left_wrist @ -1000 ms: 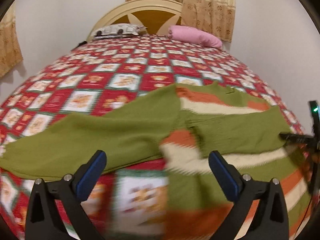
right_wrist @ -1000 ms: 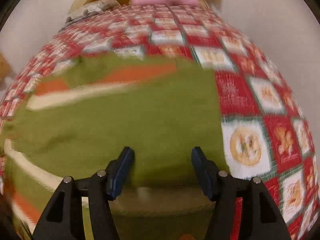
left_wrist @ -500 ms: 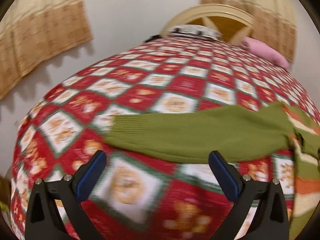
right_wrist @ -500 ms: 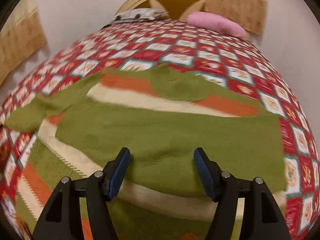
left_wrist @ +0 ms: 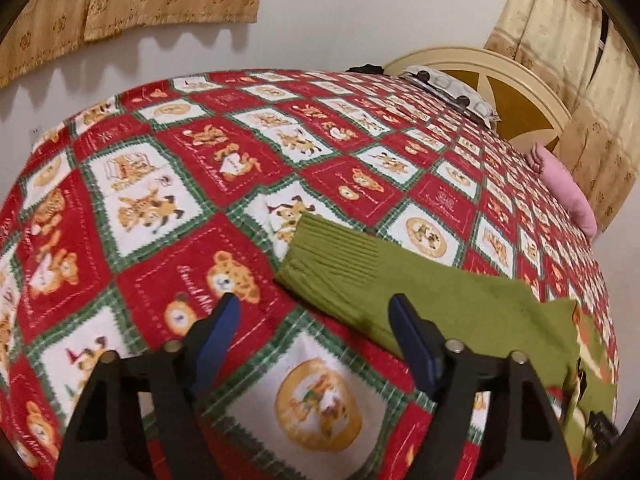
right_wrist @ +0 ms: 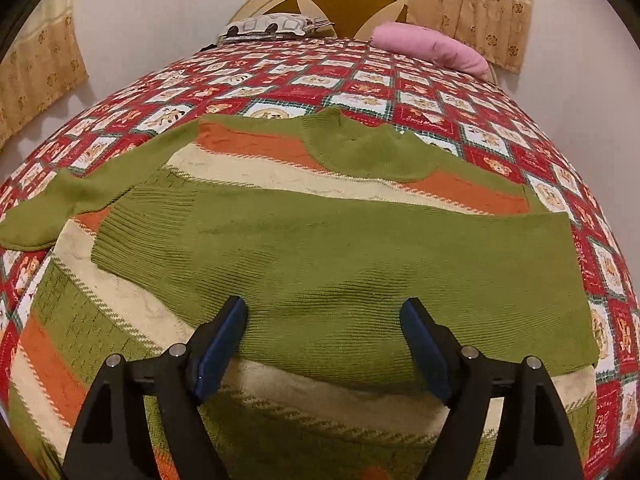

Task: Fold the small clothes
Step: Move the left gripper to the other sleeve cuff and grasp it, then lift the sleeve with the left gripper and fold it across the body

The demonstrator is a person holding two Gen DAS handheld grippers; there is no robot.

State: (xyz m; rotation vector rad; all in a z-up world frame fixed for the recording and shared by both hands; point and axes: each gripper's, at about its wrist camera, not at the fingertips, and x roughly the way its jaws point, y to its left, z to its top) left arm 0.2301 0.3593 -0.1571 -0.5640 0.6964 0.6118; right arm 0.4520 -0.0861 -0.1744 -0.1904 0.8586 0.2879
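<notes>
Here, green sweater (right_wrist: 320,248) with orange, cream stripes, one sleeve folded across, left tool (left_wrist: 312,320) closing empty, right tool (right_wrist: 324,320) opening empty.

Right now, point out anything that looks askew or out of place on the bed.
One sleeve is folded across the sweater, but the other sleeve lies stretched out onto the bedspread, so the fold is lopsided. Nothing looks torn or spilled.

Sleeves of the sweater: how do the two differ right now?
The right sleeve is folded across the sweater's striped body, cuff over the chest. The left sleeve stretches out sideways, its cuff lying on the bedspread. The right sleeve lies below the right hand-held gripper; the left cuff lies ahead of the left hand-held gripper. Both are plain green with ribbed cuffs.
</notes>
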